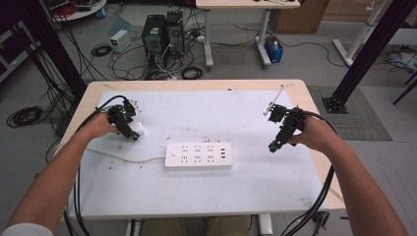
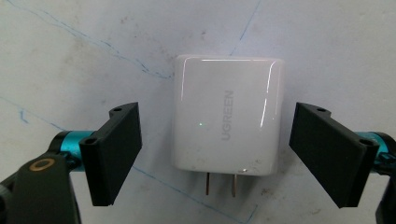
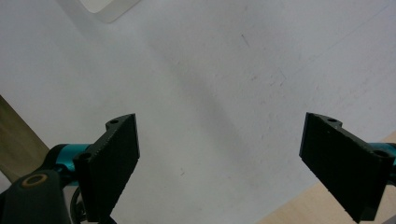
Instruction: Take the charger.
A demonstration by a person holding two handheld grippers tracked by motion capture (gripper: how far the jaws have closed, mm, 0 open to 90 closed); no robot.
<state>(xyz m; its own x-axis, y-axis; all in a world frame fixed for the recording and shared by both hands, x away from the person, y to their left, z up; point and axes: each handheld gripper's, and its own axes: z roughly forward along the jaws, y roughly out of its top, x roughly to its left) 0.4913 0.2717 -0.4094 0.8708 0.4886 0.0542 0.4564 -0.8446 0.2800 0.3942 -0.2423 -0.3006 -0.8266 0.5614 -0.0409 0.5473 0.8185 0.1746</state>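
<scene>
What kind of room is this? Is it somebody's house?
Probably not a house. It looks like a lab or workshop: computer towers stand on the floor amid tangled cables, black metal frame posts stand around the table, and a person holds a gripper in each hand.

Even, bright overhead light; glare streaks the charger (image 2: 227, 115); soft shadows.

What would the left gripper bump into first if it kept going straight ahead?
Most likely the white charger. It lies flat on the table between the open jaws of the left gripper, prongs toward the camera. How far away is unclear.
</scene>
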